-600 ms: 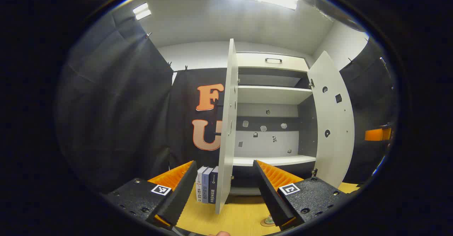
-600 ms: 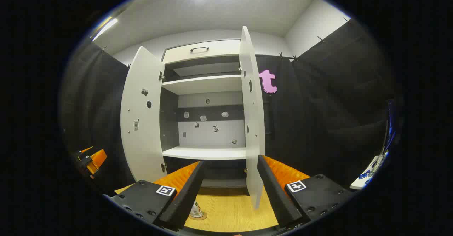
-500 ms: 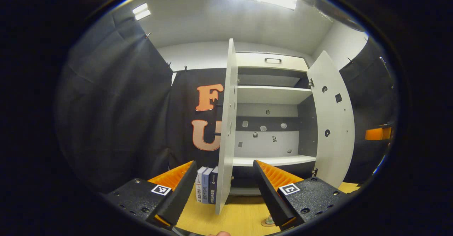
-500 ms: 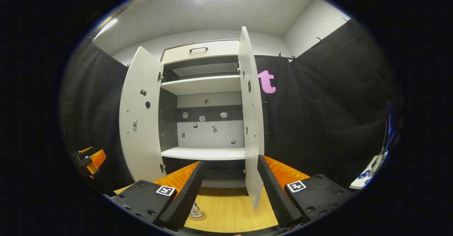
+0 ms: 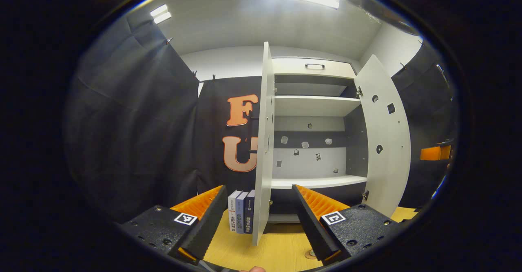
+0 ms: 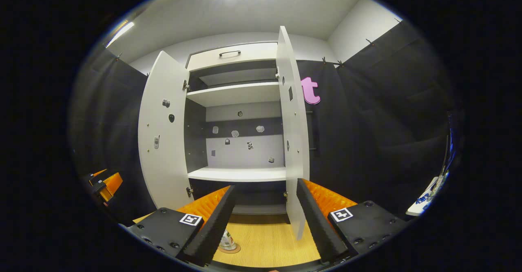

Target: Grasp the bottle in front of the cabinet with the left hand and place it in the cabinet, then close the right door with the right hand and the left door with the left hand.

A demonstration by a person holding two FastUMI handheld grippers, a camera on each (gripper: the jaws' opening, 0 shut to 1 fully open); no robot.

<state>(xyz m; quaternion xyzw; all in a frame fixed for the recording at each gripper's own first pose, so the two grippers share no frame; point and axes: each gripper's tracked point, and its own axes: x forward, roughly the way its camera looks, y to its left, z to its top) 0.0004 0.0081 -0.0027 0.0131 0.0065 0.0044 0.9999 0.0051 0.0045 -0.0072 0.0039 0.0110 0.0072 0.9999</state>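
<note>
Left gripper view: left gripper [image 5: 259, 219], fingers spread apart, nothing between them, held low over the table [image 5: 281, 251] facing the cabinet [image 5: 314, 105]. Both doors stand open: left door [image 5: 265, 141] edge-on just ahead of the fingers, right door [image 5: 385, 141] swung out wide. Books [image 5: 241, 213] upright on the table beside the left door, outside the cabinet. Bottle [image 5: 312, 253]: only a sliver of its base shows, at the near table edge just beside one finger; its axis cannot be read here. Shelf [image 5: 318, 181] bare. The other gripper shows at the far right edge. Right gripper view: right gripper [image 6: 265, 219], fingers likewise apart and empty, over the table [image 6: 265, 243] before the cabinet [image 6: 236, 96]. Left door [image 6: 163, 141] and right door [image 6: 291, 141] open; the right door hangs edge-on between the fingers, farther off. Bottle [image 6: 226, 241] stands on the table in front of the cabinet, close to its near edge, partly hidden behind one finger; it appears upright, long axis vertical, top hidden. Shelf [image 6: 240, 174] bare. Step in hand, as judged: first step, the approach to the bottle, grasp not yet made. Next move calls for lowering the left gripper, setting its fingers either side of the bottle, and closing without tipping it.
</note>
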